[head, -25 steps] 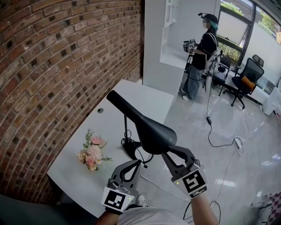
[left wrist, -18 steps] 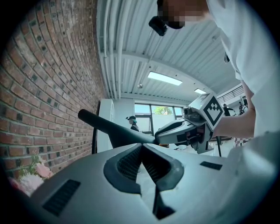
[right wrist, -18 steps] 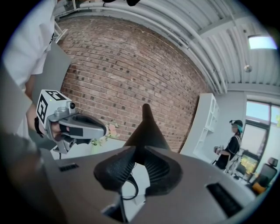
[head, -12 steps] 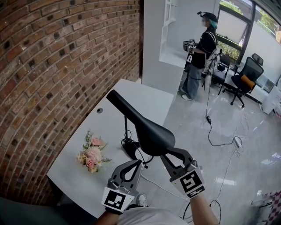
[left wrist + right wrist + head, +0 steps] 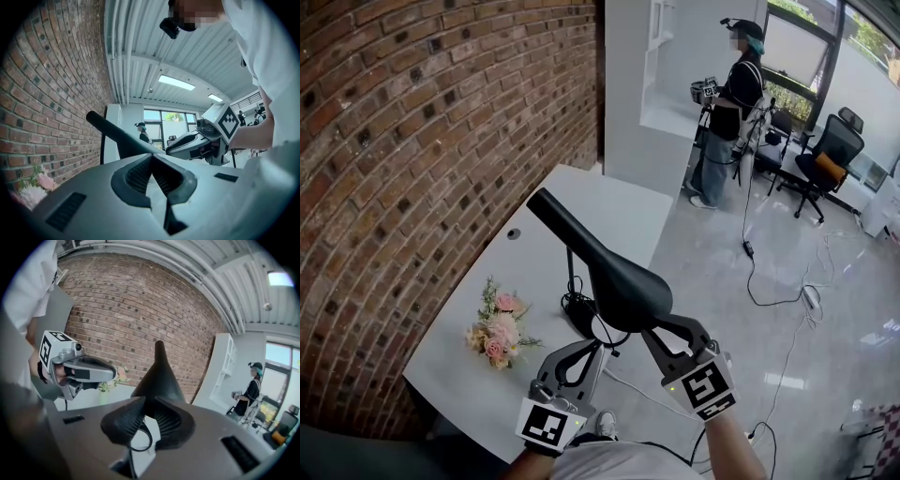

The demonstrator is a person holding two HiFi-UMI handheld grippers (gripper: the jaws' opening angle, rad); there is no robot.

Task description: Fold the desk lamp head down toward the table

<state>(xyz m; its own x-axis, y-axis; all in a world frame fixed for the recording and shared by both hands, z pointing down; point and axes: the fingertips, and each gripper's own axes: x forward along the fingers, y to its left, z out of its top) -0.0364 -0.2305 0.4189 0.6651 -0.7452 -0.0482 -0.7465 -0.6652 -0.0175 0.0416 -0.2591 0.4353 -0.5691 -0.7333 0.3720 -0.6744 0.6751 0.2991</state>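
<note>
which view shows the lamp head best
The head view: the lamp head shows whole, with the right tool clamped on its rim. The left gripper view shows only its narrow part; the right gripper view sees it end on.

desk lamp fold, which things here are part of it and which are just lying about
Job: desk lamp head; right gripper, shut on it.
Lying about: flower bouquet; floor cable; office chair; left gripper, shut, empty.

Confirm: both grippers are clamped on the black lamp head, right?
Not both. Only the right gripper is clamped on the lamp head; the left gripper is shut on nothing, apart from the head, as the left gripper view shows.
</note>
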